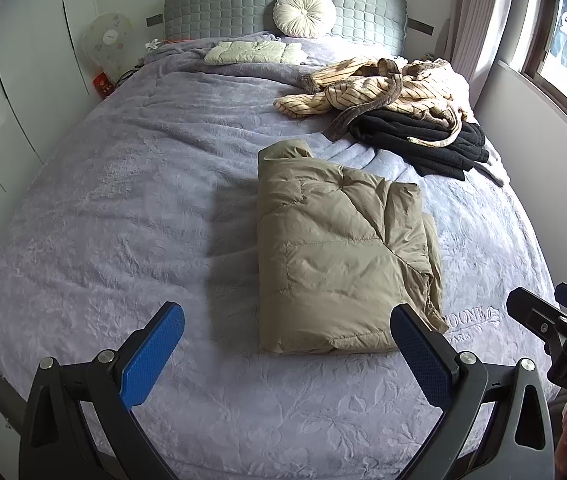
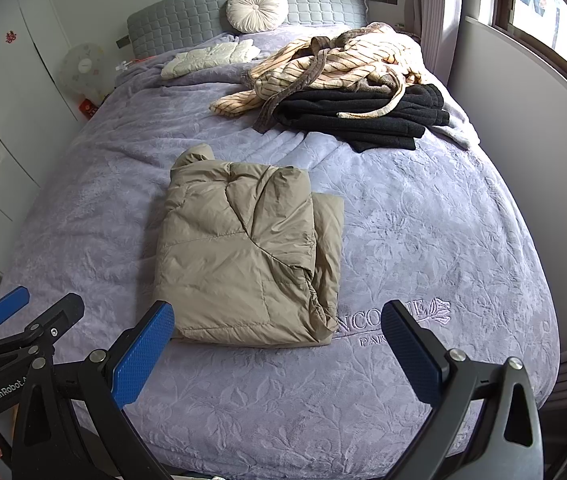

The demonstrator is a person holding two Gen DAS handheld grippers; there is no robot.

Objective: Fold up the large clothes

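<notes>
One puffy quilted khaki jacket (image 1: 343, 256), folded

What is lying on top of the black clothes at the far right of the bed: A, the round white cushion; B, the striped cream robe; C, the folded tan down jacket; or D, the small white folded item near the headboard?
B: the striped cream robe is heaped over the black clothes, its belt trailing across them, while the tan down jacket lies apart, nearer the camera.
</notes>
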